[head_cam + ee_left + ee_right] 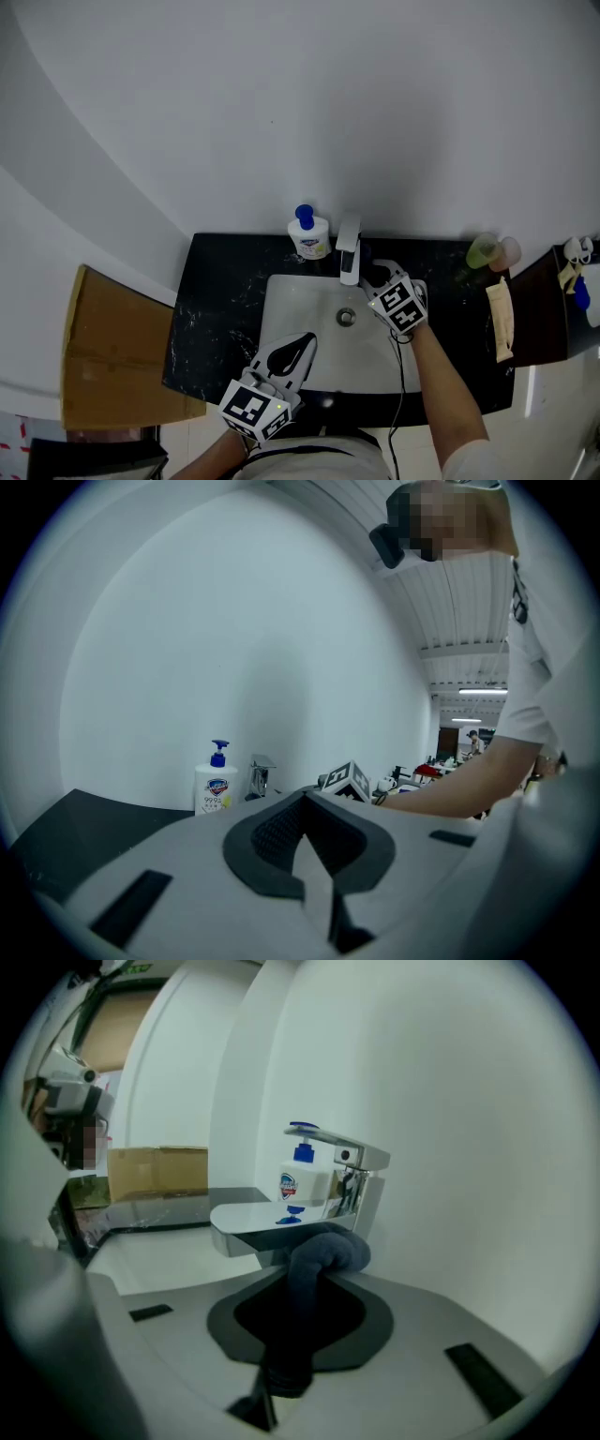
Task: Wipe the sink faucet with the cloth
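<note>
Wiping step in hand. Right gripper (pixel 311 1274) clamps the cloth (pixel 328 1252), its wad against the underside of the faucet (pixel 272 1221) at the far edge of the sink (pixel 286 319). Left gripper (pixel 305 808) is closed and empty, near the sink's front rim. Next move, as judged: slide the cloth along the spout with steady pressure.

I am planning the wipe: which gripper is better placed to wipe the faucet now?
Right. The right gripper holds the cloth under the faucet spout; the left gripper is empty, at the sink's front edge.
</note>
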A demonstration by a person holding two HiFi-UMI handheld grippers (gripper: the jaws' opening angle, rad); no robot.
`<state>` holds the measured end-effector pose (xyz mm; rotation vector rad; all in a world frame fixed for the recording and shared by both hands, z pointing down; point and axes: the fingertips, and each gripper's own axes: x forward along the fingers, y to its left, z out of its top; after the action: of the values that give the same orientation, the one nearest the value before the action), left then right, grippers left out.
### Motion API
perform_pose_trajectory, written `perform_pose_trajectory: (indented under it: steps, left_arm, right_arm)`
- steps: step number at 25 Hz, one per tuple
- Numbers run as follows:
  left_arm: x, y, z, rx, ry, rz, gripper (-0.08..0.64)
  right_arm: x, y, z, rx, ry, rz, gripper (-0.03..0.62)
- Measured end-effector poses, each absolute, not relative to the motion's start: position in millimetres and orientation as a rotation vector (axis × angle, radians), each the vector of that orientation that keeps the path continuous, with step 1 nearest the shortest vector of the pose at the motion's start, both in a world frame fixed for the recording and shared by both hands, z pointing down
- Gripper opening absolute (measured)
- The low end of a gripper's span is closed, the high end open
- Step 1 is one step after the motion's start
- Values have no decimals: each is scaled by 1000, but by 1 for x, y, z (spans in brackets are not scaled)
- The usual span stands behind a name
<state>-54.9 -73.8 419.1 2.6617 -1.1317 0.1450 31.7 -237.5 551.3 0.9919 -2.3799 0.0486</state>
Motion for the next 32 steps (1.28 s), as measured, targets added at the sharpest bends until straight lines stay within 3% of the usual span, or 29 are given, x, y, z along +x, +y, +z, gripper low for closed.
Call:
perform_pose_trajectory:
  steps: [8,16,24,32]
  left_arm:
    - [-59,-71,411,2650,-1151,160,2]
    - [-57,-69,419,2661,-1132,141,2]
    - [-61,-72,421,2647,-1145,142,2]
    - [-70,-71,421,2617,-1178,164,2]
  right_arm:
    - [25,-195,543,946,-2431,-28,58]
    - [11,-168,542,990,-2531,146,58]
    - [18,-218,554,1085,-2505,237,58]
    - [23,-248,554,1051,-2432,105,58]
